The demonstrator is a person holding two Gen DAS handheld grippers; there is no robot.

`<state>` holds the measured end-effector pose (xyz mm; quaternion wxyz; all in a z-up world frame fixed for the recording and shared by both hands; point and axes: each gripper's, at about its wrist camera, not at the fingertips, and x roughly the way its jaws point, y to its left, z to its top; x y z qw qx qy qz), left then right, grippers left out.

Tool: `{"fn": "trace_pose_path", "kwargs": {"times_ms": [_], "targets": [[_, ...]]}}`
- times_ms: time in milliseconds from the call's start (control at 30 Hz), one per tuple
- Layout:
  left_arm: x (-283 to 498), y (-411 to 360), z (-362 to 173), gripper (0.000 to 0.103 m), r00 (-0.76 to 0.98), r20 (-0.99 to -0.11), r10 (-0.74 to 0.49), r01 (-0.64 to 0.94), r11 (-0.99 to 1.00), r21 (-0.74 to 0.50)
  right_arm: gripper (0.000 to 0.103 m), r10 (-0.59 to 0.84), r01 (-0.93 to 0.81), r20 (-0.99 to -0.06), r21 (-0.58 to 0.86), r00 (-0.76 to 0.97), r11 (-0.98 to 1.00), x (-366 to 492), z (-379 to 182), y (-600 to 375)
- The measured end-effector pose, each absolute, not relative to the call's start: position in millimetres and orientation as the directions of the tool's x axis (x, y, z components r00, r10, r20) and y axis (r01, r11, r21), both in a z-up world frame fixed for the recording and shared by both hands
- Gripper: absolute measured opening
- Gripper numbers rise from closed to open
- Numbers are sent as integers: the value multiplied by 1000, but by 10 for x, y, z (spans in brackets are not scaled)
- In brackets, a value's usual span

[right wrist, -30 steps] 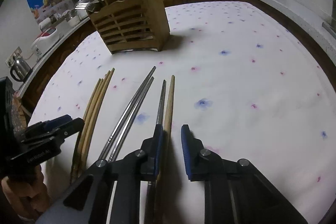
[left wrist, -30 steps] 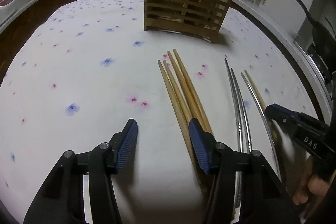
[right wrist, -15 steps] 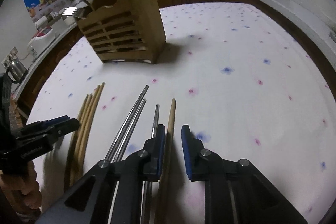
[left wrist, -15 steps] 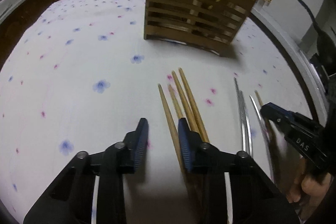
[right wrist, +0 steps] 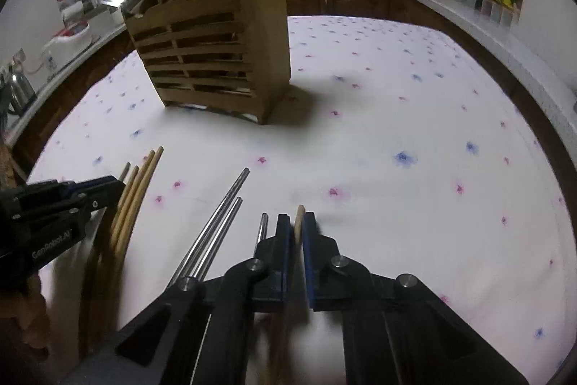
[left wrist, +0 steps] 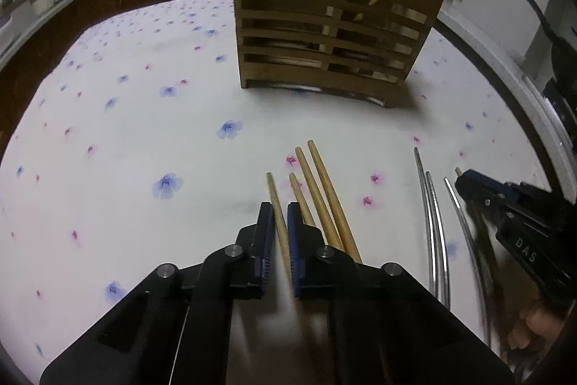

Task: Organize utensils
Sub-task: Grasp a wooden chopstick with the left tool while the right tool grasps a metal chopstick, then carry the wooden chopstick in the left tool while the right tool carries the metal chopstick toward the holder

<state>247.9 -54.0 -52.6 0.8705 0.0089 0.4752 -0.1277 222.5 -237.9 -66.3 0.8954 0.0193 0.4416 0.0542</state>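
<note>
Left gripper (left wrist: 277, 233) pinching wooden chopstick (left wrist: 276, 201); right gripper (right wrist: 297, 233) pinching another (right wrist: 299, 219). Slatted wooden holder (left wrist: 331, 35) upper centre; remaining chopsticks unsorted on tablecloth (left wrist: 126, 168).

Two handheld grippers angle steeply downward, side by side. The left gripper (left wrist: 278, 210) has its blue pads closed on a single wooden chopstick (left wrist: 277, 201). The right gripper (right wrist: 295, 221) pinches another wooden stick (right wrist: 299, 218). A bare hand (left wrist: 537, 323) grasps the right gripper's handle.

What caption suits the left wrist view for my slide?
Left gripper shut on one wooden chopstick lying on the floral tablecloth, before the slatted wooden utensil holder.
</note>
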Motion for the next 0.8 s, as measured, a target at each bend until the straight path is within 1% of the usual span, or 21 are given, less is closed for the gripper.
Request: {"fn": "trace_pose_path", "kwargs": {"times_ms": [167, 233, 333, 400, 467, 633, 800], "targets": [[2326, -436, -319, 5, 544, -791, -279, 235, 956, -175, 5, 180, -75, -762, 171, 622, 982, 2102, -523, -2447], [2206, -354, -158, 5, 567, -758, -324, 243, 944, -222, 5, 218, -81, -731, 218, 647, 973, 1983, -363, -2475], [2045, -248, 52, 5, 591, -714, -376, 249, 927, -281, 5, 234, -93, -681, 237, 694, 967, 1810, -109, -2496], [1901, -137, 239, 5, 616, -670, -415, 256, 909, -329, 5, 246, -101, -645, 254, 723, 962, 1699, 69, -2524], [1771, -65, 398, 5, 638, -635, -436, 261, 898, -354, 5, 255, -112, -607, 264, 753, 958, 1572, 261, -2556], [1491, 108, 719, 4, 677, -566, -471, 283, 876, -390, 5, 260, -133, -527, 266, 809, 955, 1343, 633, -2582], [1313, 221, 923, 4, 698, -523, -489, 309, 865, -396, 5, 267, -154, -464, 267, 845, 951, 1203, 903, -2602]]}}
